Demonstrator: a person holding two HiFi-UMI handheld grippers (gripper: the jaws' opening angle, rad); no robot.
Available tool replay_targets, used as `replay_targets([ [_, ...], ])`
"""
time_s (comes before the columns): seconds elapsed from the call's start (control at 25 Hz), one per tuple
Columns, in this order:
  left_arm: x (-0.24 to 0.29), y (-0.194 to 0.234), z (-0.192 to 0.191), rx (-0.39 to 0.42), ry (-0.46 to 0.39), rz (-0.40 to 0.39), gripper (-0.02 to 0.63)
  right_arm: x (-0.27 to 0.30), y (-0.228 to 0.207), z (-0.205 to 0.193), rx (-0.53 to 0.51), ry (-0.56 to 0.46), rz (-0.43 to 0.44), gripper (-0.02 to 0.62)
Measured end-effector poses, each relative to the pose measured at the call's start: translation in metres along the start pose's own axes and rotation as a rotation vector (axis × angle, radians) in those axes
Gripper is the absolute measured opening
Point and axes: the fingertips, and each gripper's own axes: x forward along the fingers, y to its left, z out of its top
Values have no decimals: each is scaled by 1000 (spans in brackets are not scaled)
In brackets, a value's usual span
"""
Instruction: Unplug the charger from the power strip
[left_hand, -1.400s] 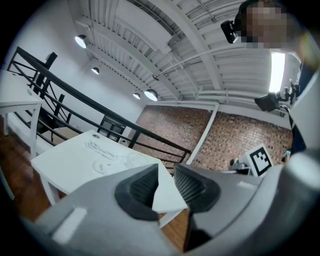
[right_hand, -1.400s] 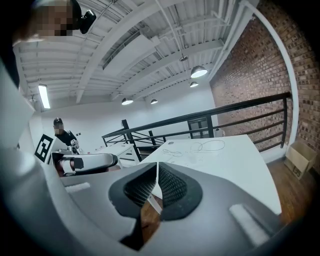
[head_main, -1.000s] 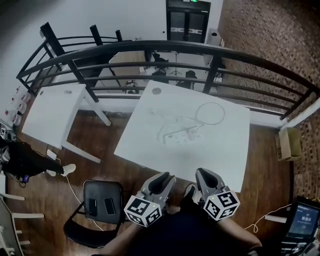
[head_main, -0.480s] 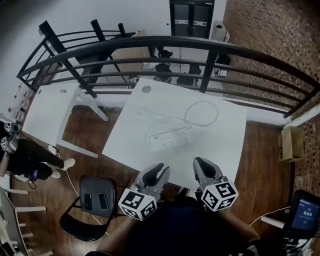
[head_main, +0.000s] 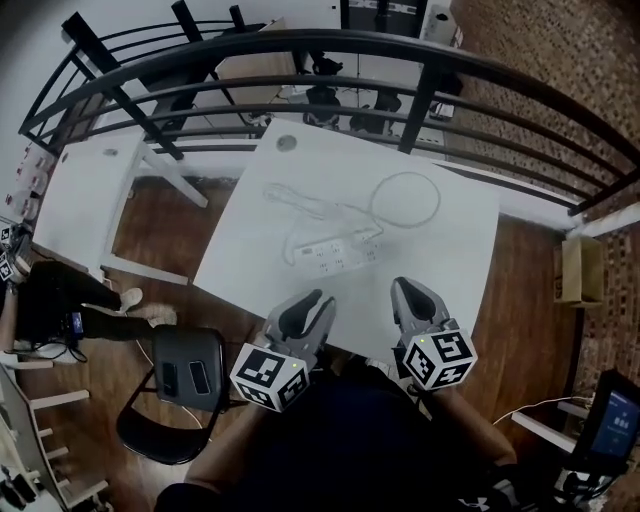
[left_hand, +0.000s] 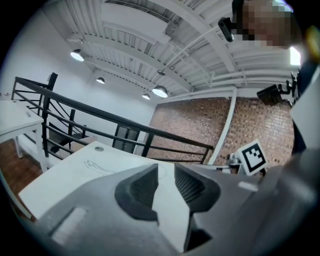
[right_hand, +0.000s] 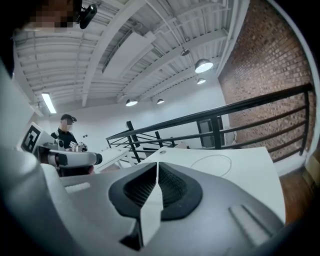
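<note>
A white power strip (head_main: 335, 257) lies in the middle of the white table (head_main: 450, 260), with thin white cables running off it, one curled in a loop (head_main: 405, 200). The charger is too small to tell apart from the strip. My left gripper (head_main: 308, 304) hovers at the table's near edge, open, with only a narrow gap and nothing between its jaws (left_hand: 166, 167). My right gripper (head_main: 410, 296) is beside it over the near edge, shut and empty (right_hand: 157, 165). The cable loop (right_hand: 212, 162) shows ahead in the right gripper view.
A black railing (head_main: 300, 45) curves behind the table. A second white table (head_main: 85, 200) stands at the left, with a black chair (head_main: 180, 375) near my left side. A person (head_main: 50, 305) is at the far left, a cardboard box (head_main: 575, 270) at the right.
Both grippers have come forward from over the floor to the table's near edge. The table and power strip sit nearer in the head view. The jaws have not changed.
</note>
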Motion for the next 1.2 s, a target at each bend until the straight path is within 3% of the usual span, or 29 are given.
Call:
replay_targets([
  [0.24,19,39,-6,50,57,-16,117,43,-12,-22,-59,79,-57,20],
  [0.48,43,72,-28,184,136,-4,135,80,-14,-60,-24,211,-75,23],
  [0.64,63,86,-51,237,223,-37,164,102,-11,-77,-27,288,-79,92],
  [0.92,102,111,-114,351,392,-55,167,129,-26,-105,-96,388,-181,210],
  [1.2,130,119,-145,527,481,-86,167,152,-33,-129,-160,460,-222,215],
])
